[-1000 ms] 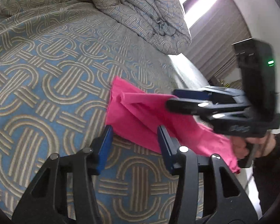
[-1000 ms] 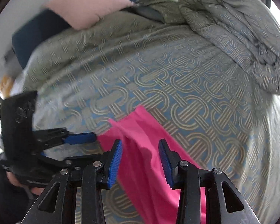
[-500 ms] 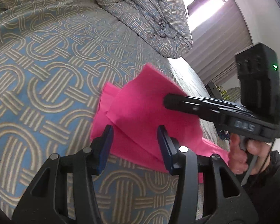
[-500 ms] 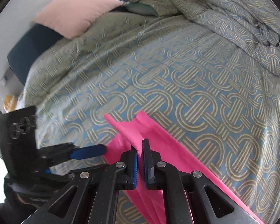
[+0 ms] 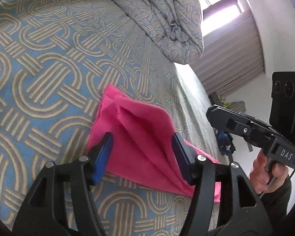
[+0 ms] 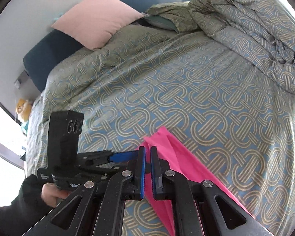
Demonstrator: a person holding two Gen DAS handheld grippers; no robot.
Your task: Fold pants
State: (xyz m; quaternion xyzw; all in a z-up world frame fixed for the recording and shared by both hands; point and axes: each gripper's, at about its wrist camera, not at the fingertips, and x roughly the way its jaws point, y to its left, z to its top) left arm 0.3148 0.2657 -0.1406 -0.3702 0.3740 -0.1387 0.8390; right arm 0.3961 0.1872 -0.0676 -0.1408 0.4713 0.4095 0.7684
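Note:
The pink pants [image 5: 139, 143] lie on the patterned bedspread [image 5: 49, 74], one edge lifted into ridged folds. My left gripper [image 5: 142, 153] is open, its blue pads on either side of the raised cloth, not closed on it. My right gripper [image 6: 147, 169] is shut on the lifted edge of the pants [image 6: 173, 157] and holds it above the bed. In the left wrist view the right gripper's body [image 5: 251, 131] shows at the right; its fingertips are hidden behind the cloth. The left gripper's body [image 6: 68, 157] shows at the left in the right wrist view.
A bunched duvet [image 5: 163, 15] lies at the bed's far side, also in the right wrist view [image 6: 255, 25]. A pink pillow [image 6: 96, 17] leans on the dark headboard [image 6: 49, 55]. The bed's edge [image 5: 194, 106] runs by curtains [image 5: 236, 59] and a window.
My right gripper shut on the pants' edge and lifted it. My left gripper moved forward, so that the raised cloth now sits between its open fingers.

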